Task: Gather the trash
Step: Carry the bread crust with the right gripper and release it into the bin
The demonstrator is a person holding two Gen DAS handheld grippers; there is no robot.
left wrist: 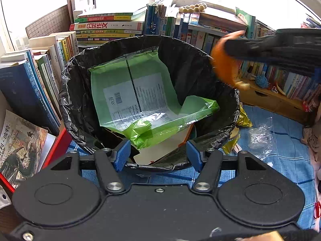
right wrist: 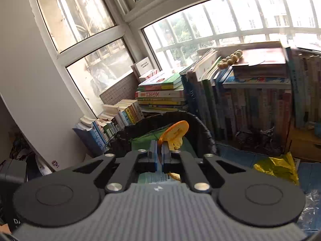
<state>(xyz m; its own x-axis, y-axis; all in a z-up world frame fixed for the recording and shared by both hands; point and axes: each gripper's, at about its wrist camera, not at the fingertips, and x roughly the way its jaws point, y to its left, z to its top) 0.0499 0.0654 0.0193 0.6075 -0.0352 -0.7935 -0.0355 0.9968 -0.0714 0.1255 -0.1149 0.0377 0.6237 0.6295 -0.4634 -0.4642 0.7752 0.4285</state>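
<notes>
A bin lined with a black bag stands on the blue floor mat and holds a large green wrapper and a white card. My left gripper hovers open over the bin's near rim, nothing between its blue pads. My right gripper is shut on a piece of orange peel, seen blurred at the bin's right rim as the orange peel in the left wrist view. The bin lies just ahead of the right gripper.
Rows and stacks of books crowd behind and left of the bin. A yellow foil wrapper and a clear plastic scrap lie on the mat to the right. A wooden shelf runs along the right wall, windows above.
</notes>
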